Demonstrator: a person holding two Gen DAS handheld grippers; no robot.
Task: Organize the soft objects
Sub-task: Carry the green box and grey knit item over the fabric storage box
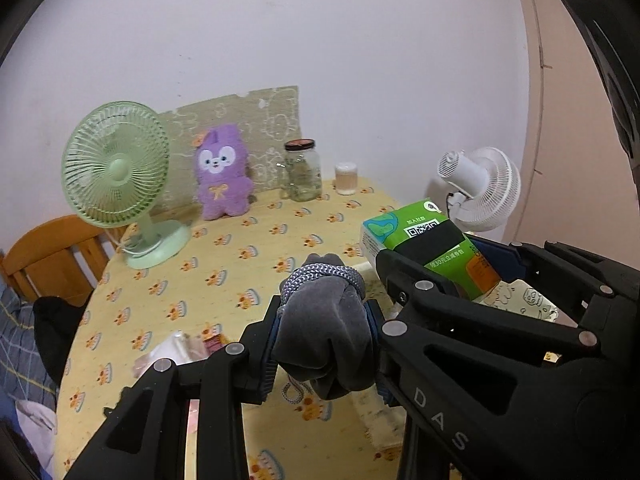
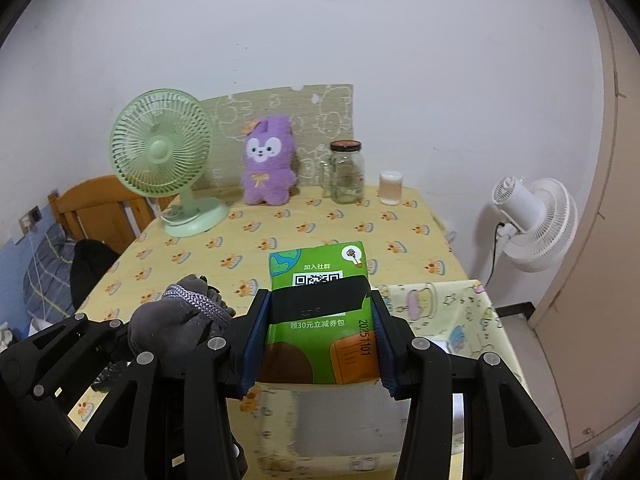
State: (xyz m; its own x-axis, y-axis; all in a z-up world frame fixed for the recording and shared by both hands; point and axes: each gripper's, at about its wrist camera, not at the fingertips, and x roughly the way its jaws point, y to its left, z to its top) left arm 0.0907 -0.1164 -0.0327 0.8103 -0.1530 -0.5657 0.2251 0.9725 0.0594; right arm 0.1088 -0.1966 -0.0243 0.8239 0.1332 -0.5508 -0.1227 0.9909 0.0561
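Rope-tied grey cloth bundle [image 1: 326, 320]

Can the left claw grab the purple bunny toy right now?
Probably not yet. The left claw is already shut on a grey cloth bundle tied with cord, so it has no room. The fluffy purple bunny toy sits far back by the wall, though nothing blocks the way.

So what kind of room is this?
Probably a bedroom or small room at home: a table in a cartoon cloth, a purple plush toy by the wall, a green fan, and checked bedding beside it.
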